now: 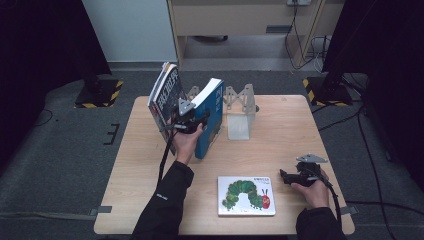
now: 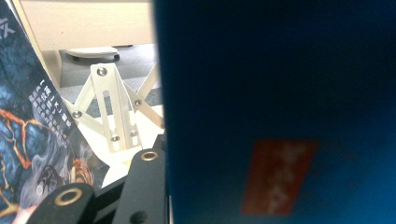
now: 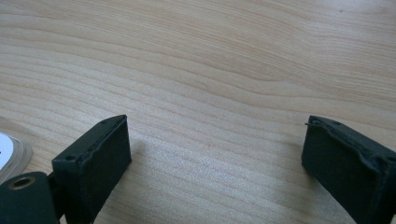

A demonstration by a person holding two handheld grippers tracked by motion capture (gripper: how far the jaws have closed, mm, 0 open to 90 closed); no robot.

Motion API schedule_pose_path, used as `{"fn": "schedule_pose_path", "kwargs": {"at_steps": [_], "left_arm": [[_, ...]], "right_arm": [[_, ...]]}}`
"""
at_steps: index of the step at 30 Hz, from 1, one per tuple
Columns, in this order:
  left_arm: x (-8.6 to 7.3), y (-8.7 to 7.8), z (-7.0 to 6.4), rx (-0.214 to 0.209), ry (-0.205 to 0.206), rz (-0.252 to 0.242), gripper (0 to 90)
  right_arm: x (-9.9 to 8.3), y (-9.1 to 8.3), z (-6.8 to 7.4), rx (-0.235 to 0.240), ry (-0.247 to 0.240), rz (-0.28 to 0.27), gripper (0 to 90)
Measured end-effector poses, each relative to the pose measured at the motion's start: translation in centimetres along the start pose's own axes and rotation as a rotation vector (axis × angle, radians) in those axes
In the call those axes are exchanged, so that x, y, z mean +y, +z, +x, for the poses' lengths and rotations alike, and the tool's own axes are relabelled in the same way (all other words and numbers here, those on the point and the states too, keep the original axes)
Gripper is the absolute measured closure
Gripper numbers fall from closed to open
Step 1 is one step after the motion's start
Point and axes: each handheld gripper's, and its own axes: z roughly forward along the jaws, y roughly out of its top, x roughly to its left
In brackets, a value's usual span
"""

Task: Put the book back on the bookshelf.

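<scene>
Left gripper (image 1: 192, 121): clamped on the thick blue hardback book (image 1: 210, 117), apparently tilting it upright.
Beside it: dark illustrated paperback (image 1: 164, 95) leaning outward; pale metal bookend rack (image 1: 240, 107) just beyond, probably the book's support.
Right gripper (image 1: 292, 177): jaws wide, empty, over bare wooden table (image 3: 224, 70).
Near it: flat white caterpillar picture book (image 1: 246, 195), likely waiting.

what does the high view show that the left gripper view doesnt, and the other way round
The high view alone takes in the wooden table, the caterpillar picture book lying flat near the front edge, and the right gripper resting beside it.

The left gripper view alone gives close detail: the red label on the blue book's cover and the fiery artwork on the dark book.

Both share the blue book, the dark book leaning beside it, and the metal bookend rack.
</scene>
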Motion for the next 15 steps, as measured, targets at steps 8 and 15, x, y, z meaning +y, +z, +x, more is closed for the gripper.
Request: {"fn": "schedule_pose_path", "kwargs": {"at_steps": [8,15], "left_arm": [[-1.0,-1.1,-0.3,0.034,0.012,0.000,59.5],[-1.4,-1.3,-0.8,0.016,0.005,-0.008,58.5]], "right_arm": [[0.0,0.0,0.0,0.000,0.000,0.000,8.3],[0.0,0.0,0.0,0.000,0.000,0.000,8.3]]}}
